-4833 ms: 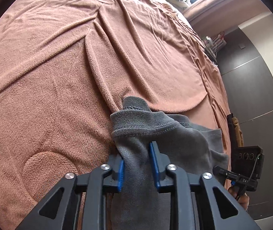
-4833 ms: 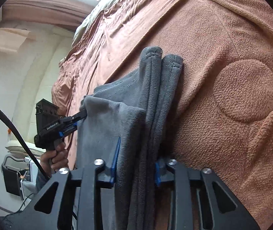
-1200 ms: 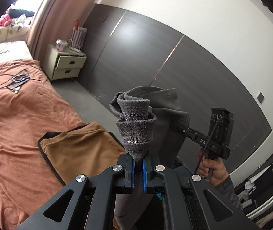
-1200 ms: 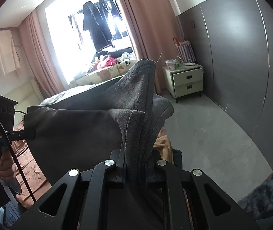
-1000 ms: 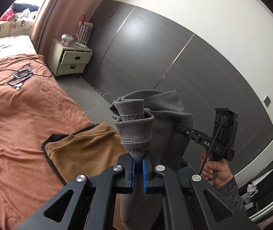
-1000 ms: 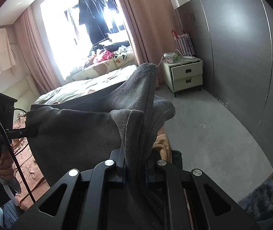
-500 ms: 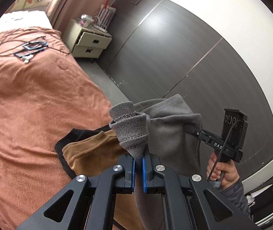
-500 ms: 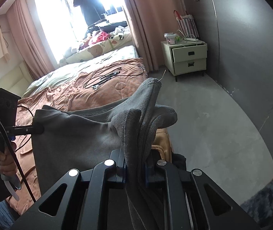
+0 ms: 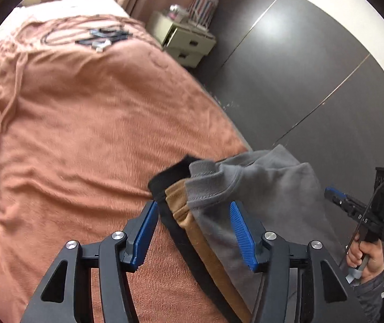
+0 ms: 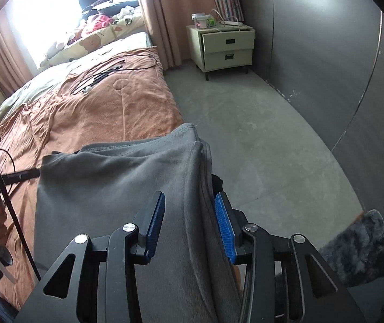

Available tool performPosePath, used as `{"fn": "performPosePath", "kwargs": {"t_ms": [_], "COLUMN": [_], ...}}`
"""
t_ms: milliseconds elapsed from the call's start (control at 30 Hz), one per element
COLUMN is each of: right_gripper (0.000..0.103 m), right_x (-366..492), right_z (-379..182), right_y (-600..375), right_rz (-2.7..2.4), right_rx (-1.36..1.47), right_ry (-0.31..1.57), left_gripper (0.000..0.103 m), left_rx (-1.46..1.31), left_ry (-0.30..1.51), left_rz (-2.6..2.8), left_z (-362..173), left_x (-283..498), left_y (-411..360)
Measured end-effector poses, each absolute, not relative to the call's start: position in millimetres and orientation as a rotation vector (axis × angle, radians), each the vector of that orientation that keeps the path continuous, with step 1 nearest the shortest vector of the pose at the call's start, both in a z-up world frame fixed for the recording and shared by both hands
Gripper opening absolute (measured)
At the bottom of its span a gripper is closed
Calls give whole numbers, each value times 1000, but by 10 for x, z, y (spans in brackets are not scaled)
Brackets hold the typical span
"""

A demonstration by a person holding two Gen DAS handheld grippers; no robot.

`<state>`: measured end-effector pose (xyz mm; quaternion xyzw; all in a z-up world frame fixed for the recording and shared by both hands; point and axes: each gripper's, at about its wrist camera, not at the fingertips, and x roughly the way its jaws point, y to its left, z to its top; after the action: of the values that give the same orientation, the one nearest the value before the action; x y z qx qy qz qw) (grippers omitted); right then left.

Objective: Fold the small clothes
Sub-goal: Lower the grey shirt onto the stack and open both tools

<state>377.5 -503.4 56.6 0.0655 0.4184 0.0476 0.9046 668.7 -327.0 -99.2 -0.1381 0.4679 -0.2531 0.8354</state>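
Both sets of jaws stand spread, having just opened within the last moment, and the blue pads no longer press on anything. I read this as the release: the folded grey garment (image 10: 116, 188) is being set down on a stack at the corner of the bed.

Going from largest to smallest: the bed, covered in a rust-orange blanket (image 9: 84, 123), fills most of the left wrist view, with dark wardrobe panels (image 9: 313, 75) and a grey floor (image 10: 259, 140) beyond its edge. The grey garment lies at the near corner of the blanket, on top of a tan garment (image 9: 178, 199), which in turn sits on a black garment (image 9: 165, 181). I judge the pile is there so finished pieces collect in one spot.

Next, the left gripper (image 9: 192, 228) straddles the pile's left edge, fabric between its fingers but untouched by either pad. Over the grey cloth's right side hangs the right gripper (image 10: 189, 220), cloth running between its fingers, likewise free. At each view's margin a hand grips the other tool's handle.

Smallest: a pale nightstand (image 10: 224, 45) by the curtain, and cables (image 10: 103, 72) lying far up the blanket.
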Motion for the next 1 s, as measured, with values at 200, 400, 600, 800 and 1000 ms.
{"fn": "performPosePath", "kwargs": {"t_ms": [200, 400, 600, 800, 1000], "right_gripper": [32, 24, 20, 15, 16], "right_x": [3433, 3806, 4238, 4339, 3908], "right_z": [654, 414, 314, 274, 516], "right_y": [-4977, -5025, -5126, -5039, -4917], "right_rz": [176, 144, 81, 21, 99], "right_rx": [108, 112, 114, 85, 65], "right_ry": [820, 913, 976, 1010, 941], "left_gripper": [43, 28, 26, 21, 21], "left_rx": [-256, -168, -128, -165, -157], "left_ry": [913, 962, 989, 993, 965], "left_rz": [-609, -679, -614, -595, -642], "left_z": [-790, -911, -1159, -1140, -996], "left_x": [6667, 6746, 6965, 6950, 6750], "left_y": [-3369, -3704, -3793, -3760, -3763]}}
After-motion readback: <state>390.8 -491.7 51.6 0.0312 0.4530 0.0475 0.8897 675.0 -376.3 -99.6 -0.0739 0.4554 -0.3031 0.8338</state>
